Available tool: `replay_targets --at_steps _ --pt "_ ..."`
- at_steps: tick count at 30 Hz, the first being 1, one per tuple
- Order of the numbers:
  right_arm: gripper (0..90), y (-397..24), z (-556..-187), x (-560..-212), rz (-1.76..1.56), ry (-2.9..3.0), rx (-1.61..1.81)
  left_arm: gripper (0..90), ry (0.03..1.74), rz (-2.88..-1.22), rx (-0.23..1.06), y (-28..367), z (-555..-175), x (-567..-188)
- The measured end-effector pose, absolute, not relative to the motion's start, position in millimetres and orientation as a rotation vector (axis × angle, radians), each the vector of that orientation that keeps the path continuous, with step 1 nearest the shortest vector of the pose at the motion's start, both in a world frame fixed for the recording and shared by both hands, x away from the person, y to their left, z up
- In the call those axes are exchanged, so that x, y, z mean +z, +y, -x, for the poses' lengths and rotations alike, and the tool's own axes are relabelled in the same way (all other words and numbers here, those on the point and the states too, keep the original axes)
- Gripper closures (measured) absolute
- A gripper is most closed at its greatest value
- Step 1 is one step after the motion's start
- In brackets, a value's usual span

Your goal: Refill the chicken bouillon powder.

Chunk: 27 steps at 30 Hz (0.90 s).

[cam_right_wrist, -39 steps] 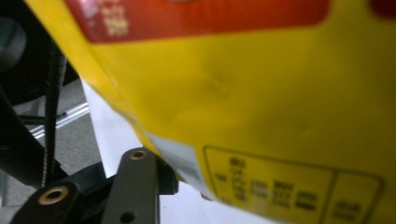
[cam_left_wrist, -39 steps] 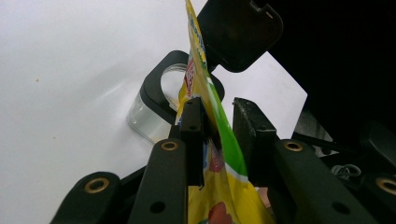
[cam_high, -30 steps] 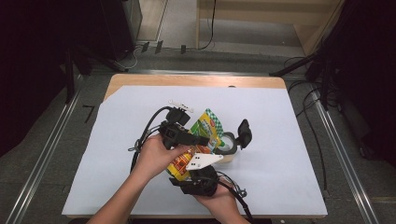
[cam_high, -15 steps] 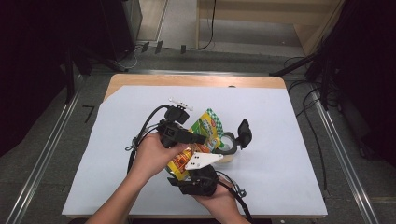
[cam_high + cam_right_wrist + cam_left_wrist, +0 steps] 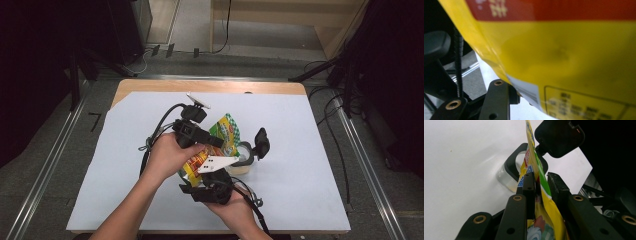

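L gripper (image 5: 537,187) is clamping the snack bag (image 5: 541,202) w/ both jaws; R gripper (image 5: 212,187) is gripping its bottom edge; tape roll (image 5: 243,159) is sitting beside.

A rectangular table with a light wooden top (image 5: 150,84) stands on a grey floor (image 5: 55,165) between two metal floor rails. A large white sheet (image 5: 300,165) covers nearly all of the tabletop, leaving a strip of bare wood along the far edge and at the far left corner. Near the middle of the sheet, slightly right of centre, lies a roll of clear tape with a dark inner ring (image 5: 243,159), flat on its side; it seems to rest directly on the sheet, though its near edge is covered.
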State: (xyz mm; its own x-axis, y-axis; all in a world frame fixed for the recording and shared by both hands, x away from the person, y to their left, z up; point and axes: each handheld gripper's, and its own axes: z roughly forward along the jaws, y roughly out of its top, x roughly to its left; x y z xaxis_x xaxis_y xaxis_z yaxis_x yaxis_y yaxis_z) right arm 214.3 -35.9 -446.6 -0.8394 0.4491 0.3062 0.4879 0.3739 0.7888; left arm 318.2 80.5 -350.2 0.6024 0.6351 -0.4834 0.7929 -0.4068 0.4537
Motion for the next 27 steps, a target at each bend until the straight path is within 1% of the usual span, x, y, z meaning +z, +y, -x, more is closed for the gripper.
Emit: replay_targets --at_steps 4,12,15,20,23,27 --pt "60.2 -34.6 -217.5 -443.0 0.874 -2.566 -1.487 77.7 1.133 -2.147 -0.352 84.0 -324.1 -351.6" --pt "61.1 -36.3 -218.0 -442.9 0.880 -2.552 -1.483 77.4 1.132 -2.148 -0.367 83.1 -326.3 -353.2" --pt "63.5 -37.5 -219.2 -443.9 0.884 -2.522 -1.490 76.3 1.133 -2.136 -0.383 83.9 -326.8 -354.1" --pt "63.7 -39.0 -219.2 -445.4 0.895 -2.518 -1.499 73.3 1.123 -2.128 -0.397 86.0 -325.9 -352.2" --pt "63.8 -41.4 -220.0 -445.5 0.908 -2.499 -1.511 71.6 1.120 -2.130 -0.395 88.6 -323.7 -349.0" --pt "63.8 -42.7 -219.9 -445.6 0.910 -2.487 -1.529 71.6 1.119 -2.144 -0.367 89.6 -319.2 -343.8"
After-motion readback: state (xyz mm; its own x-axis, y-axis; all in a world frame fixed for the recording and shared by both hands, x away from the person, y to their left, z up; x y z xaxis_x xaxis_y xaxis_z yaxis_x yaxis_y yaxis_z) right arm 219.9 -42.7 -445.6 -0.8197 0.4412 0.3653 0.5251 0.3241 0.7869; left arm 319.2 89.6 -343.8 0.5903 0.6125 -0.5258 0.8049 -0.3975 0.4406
